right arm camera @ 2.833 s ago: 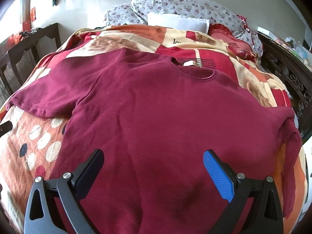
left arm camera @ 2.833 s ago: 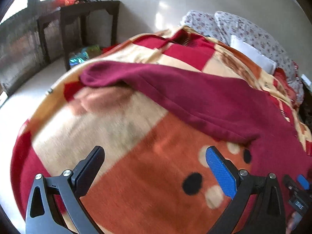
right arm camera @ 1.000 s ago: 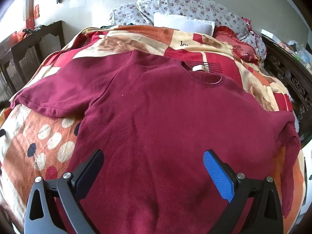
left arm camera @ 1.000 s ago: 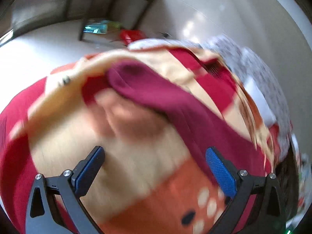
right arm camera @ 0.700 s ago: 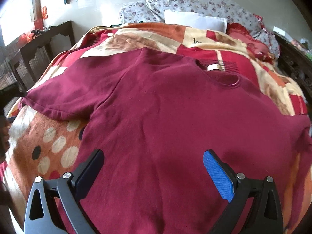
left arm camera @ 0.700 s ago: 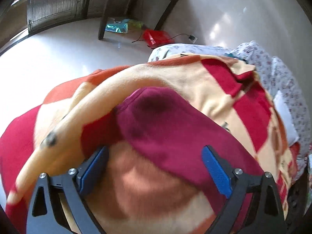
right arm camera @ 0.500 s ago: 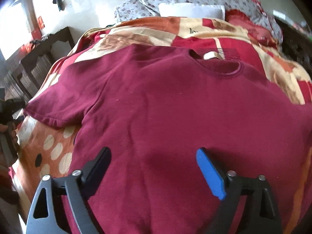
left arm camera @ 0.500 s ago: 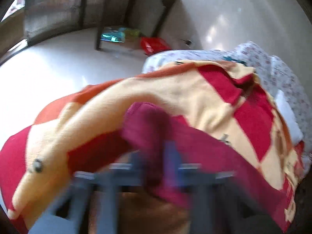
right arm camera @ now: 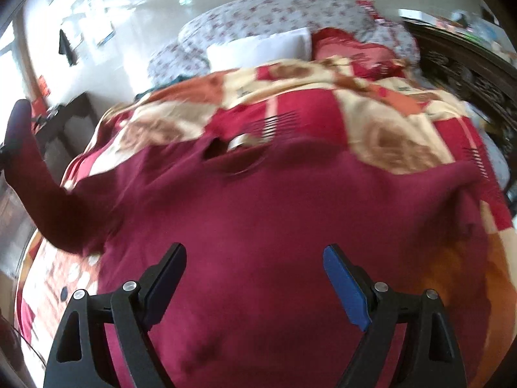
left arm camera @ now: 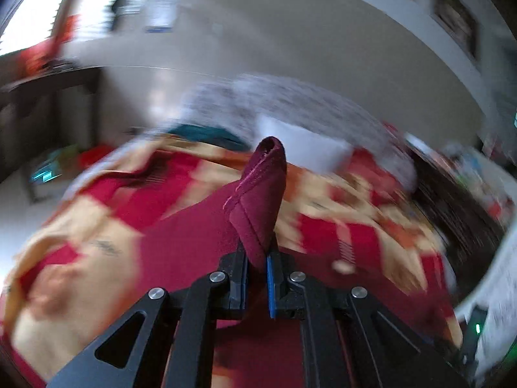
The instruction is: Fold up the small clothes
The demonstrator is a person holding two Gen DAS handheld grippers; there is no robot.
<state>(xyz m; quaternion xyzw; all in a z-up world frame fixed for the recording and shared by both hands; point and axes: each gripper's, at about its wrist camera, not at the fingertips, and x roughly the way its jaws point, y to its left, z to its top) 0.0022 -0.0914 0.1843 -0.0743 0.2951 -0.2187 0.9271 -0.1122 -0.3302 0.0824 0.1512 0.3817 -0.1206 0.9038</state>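
Note:
A maroon T-shirt (right arm camera: 274, 213) lies spread front-up on a patterned red, orange and cream blanket (right arm camera: 381, 119) on a bed. My left gripper (left arm camera: 257, 260) is shut on the end of the shirt's left sleeve (left arm camera: 260, 194), which stands up out of the jaws. In the right wrist view that sleeve (right arm camera: 35, 187) is lifted up and off the bed at the far left. My right gripper (right arm camera: 255, 265) is open and empty, low over the shirt's lower body.
Floral pillows (right arm camera: 274, 22) and a white pillow (right arm camera: 258, 47) lie at the head of the bed. A dark carved wooden bed frame (right arm camera: 468, 64) runs along the right. A dark wooden table (left arm camera: 48, 97) stands on the floor to the left.
My left gripper closed on the sleeve end and lifted it off the blanket. My right gripper moved forward and lower over the shirt, still open.

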